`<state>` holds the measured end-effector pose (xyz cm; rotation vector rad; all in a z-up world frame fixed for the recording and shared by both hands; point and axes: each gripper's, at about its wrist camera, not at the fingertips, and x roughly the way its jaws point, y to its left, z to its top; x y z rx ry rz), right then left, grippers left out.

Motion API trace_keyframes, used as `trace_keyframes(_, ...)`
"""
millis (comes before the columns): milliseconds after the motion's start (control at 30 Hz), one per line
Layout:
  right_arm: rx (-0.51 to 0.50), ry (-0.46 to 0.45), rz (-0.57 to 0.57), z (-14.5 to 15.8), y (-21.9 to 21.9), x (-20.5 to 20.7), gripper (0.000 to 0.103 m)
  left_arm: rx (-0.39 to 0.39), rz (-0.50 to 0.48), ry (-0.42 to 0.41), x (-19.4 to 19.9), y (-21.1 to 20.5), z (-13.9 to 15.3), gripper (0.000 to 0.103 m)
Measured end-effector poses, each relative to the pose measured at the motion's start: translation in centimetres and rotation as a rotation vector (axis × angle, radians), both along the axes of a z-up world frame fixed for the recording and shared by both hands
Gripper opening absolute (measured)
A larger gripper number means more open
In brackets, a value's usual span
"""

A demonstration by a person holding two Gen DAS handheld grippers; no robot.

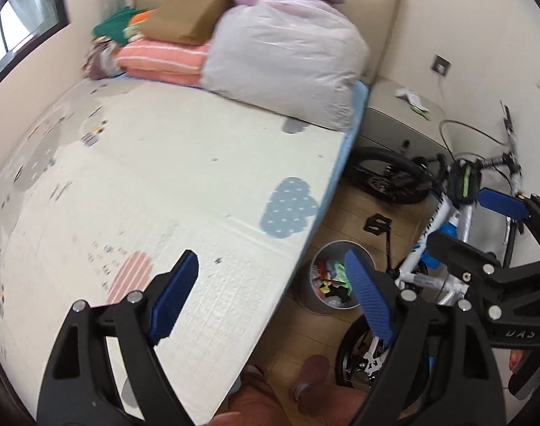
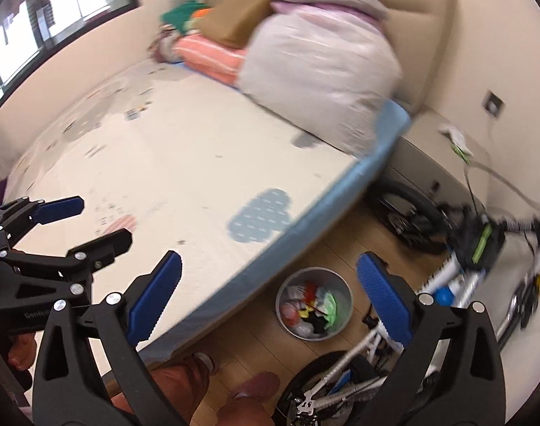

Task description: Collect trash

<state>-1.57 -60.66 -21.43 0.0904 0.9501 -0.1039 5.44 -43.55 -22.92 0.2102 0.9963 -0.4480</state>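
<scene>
Both tools are hanging in the air above the edge of the bed [image 1: 163, 163], and both are spread wide with nothing between the fingers. The left tool [image 1: 273, 284] is showing its blue pads [image 1: 369, 301]. The right tool [image 2: 270, 298] is just beside it, on its right.

The bin [image 2: 314, 301] is standing on the wooden floor [image 2: 341, 248], close to the side of the bed and near the white bike [image 1: 443, 220]. Coloured trash [image 2: 312, 310] is lying inside the bin. In the right wrist view the bin is appearing between the two fingers, lower than them.

A big white bag [image 1: 284, 60] and folded cloths are sitting on the far end of the bed. Both views are a little blurred.
</scene>
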Motion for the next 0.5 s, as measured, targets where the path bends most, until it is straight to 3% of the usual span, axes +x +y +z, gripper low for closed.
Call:
trace_keyframes(200,-0.003,-0.047,0.169,5.9,7.4,2.9,0.096,0.047,0.272,-0.023,-0.5,10.6,5.8,0.086)
trace_keyframes(500,0.015,-0.076,0.255,12.8,16.6,4.7,0.096,0.053,0.424,-0.050,-3.0,20.9,12.9,0.090)
